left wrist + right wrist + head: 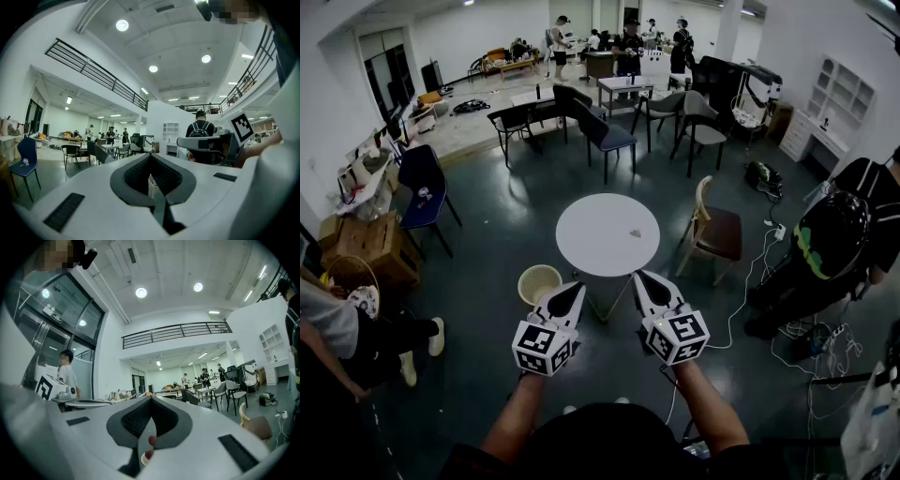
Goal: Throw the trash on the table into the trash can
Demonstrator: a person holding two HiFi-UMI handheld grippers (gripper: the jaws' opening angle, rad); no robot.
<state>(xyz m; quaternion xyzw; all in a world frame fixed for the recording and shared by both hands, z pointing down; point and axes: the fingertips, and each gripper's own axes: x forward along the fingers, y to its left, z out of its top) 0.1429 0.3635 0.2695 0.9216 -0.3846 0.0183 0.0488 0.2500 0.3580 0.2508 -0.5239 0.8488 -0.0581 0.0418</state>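
Trash (635, 233): one small scrap, too small for us to say what it is, lying on the round white table (581, 246), right of centre, w/ nothing touching it. The trash can (539, 283), pale yellow & open-topped, stands on the dark floor just beside the table's near-left edge. We hold both tools level & low in front of us, short of the table & well apart from the scrap. On the left tool (573, 290) the jaws are together w/ nothing btwn them; in the head view its tip shows just beside the can's rim. On the right tool (643, 278) the jaws are also together & empty, tip near the table's near edge. A chair (717, 232) w/ a brown seat stands right of the table. Further back are more chairs, tables & several people standing.
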